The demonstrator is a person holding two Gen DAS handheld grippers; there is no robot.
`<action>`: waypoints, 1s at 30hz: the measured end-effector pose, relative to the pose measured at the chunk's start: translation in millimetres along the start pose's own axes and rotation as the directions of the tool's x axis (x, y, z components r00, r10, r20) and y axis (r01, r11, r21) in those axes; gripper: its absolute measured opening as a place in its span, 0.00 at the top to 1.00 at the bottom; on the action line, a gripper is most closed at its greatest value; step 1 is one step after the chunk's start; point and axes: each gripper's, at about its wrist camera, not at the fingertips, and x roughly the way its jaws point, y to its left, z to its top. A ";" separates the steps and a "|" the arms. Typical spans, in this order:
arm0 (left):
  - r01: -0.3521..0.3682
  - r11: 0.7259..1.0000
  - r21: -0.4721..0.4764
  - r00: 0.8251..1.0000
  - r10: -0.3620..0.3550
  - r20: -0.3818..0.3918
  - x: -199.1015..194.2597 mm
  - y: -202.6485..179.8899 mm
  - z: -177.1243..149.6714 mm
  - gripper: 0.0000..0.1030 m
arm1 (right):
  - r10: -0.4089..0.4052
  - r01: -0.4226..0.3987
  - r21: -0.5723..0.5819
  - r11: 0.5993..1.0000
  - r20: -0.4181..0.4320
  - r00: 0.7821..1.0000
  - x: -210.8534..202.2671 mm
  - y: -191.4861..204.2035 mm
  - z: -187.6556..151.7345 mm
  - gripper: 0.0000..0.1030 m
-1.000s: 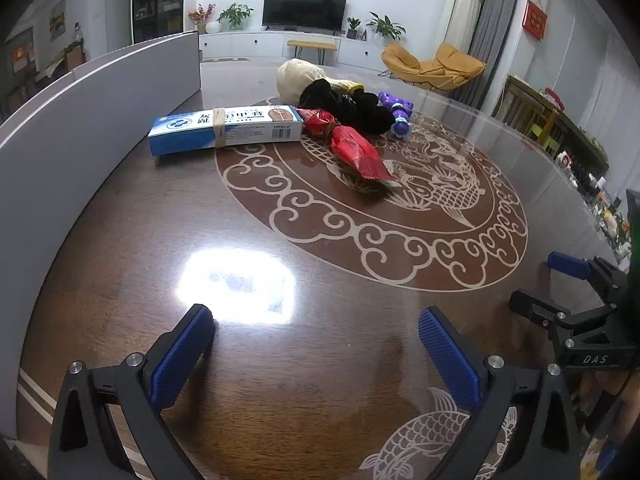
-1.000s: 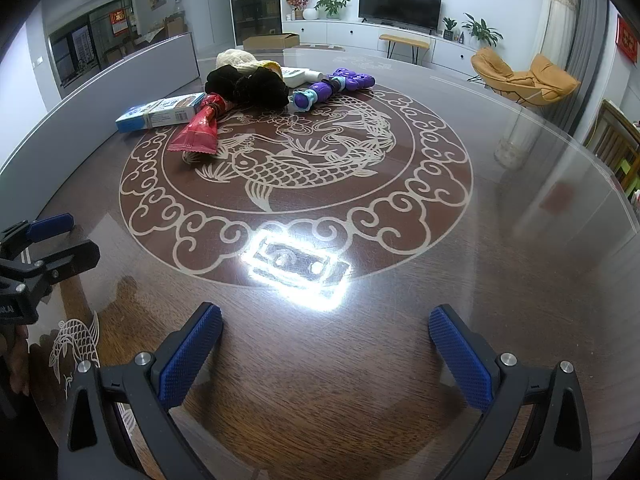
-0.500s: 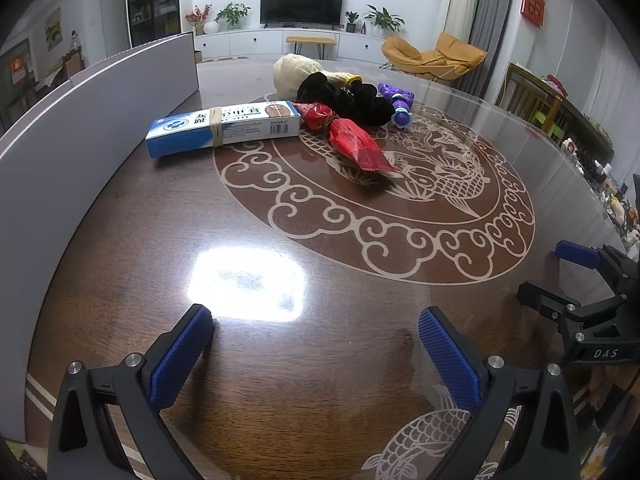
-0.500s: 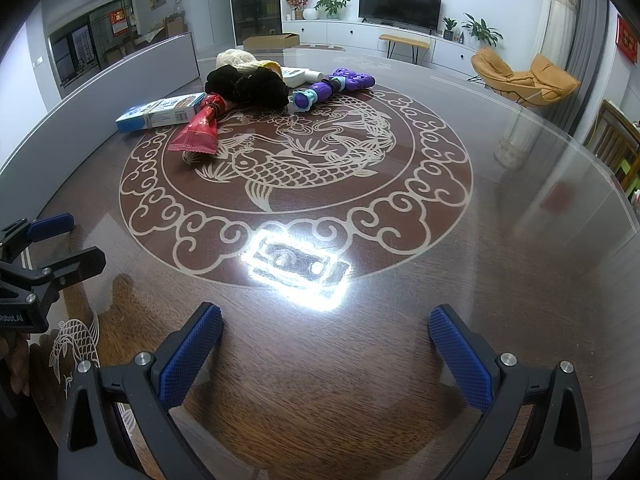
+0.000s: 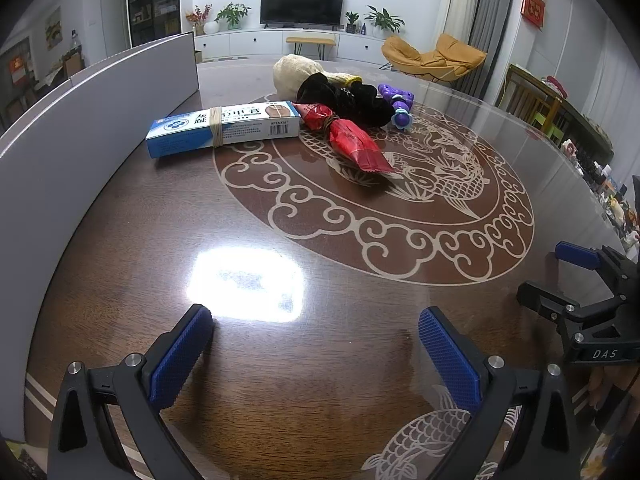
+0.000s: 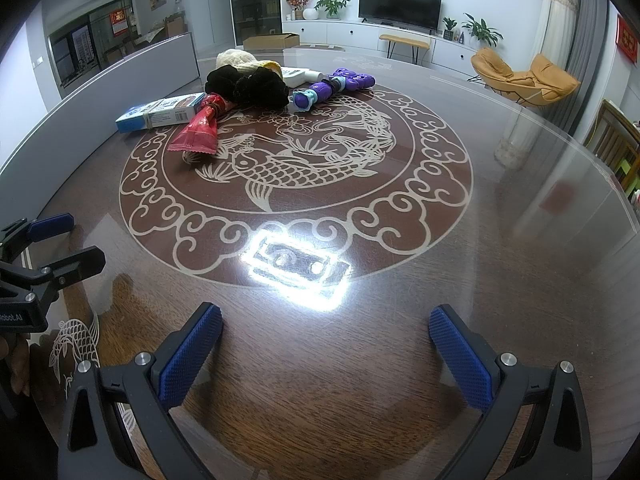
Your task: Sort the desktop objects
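Both the left gripper (image 5: pixel 316 332) and right gripper (image 6: pixel 326 330) hover wide open and empty-fingered above the table (image 6: pixel 520 280).

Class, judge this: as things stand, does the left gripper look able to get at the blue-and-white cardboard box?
Probably yes. The left gripper is open and empty, and only bare wooden table lies between it and the blue-and-white cardboard box, whose near side is unobstructed.
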 end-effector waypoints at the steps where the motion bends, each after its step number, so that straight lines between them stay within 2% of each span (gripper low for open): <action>1: 0.000 1.000 0.000 1.000 0.000 0.000 0.0 0.0 0.0 0.00 | 0.000 0.000 0.000 1.000 0.000 1.000 0.4 0.0 0.0 0.00; 30: -0.006 1.000 0.005 1.000 0.006 -0.003 0.7 -0.4 0.0 0.00 | 0.000 0.000 0.001 1.000 0.000 1.000 -0.2 0.2 -0.1 0.00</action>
